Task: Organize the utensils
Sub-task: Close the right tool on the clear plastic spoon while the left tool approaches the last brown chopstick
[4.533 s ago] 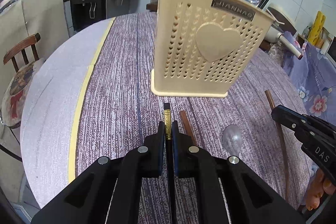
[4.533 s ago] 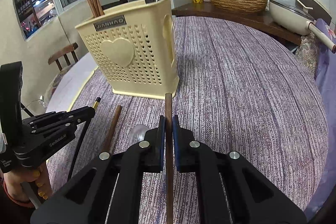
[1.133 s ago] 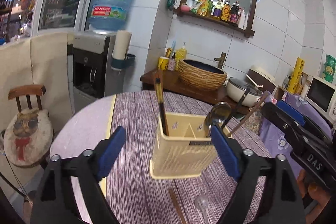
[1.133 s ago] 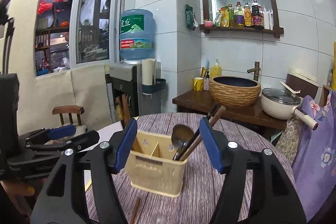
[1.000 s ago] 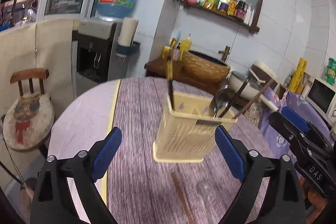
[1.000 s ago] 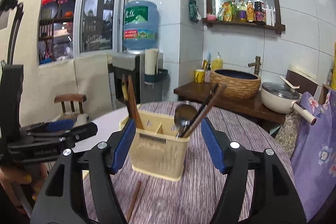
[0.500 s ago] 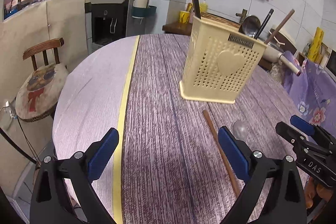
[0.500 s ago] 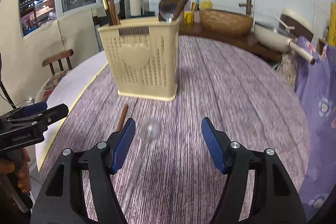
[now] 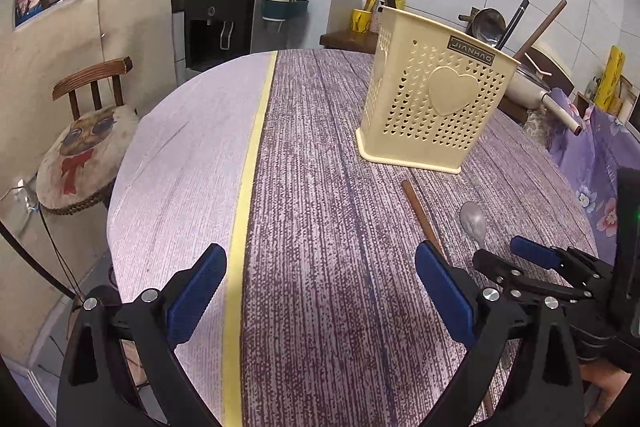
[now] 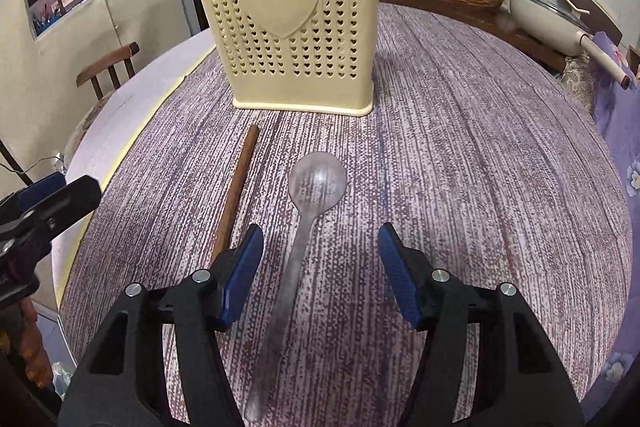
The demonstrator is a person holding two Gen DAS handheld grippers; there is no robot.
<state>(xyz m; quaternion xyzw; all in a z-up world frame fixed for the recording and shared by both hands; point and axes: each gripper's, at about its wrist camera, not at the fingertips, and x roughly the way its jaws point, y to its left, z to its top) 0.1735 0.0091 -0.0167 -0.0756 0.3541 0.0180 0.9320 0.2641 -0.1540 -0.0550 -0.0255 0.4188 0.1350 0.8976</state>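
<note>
Both cameras look forward and steeply down along their grippers at the surface [image 9: 320, 187]. The left wrist view faces the utensil holder [image 9: 436, 99] from farther back, toward its left. The right wrist view sits closer, straight before the utensil holder [image 10: 296, 23]. Both share the spoon [image 10: 316, 187] and a chopstick [image 10: 236, 187].
</note>
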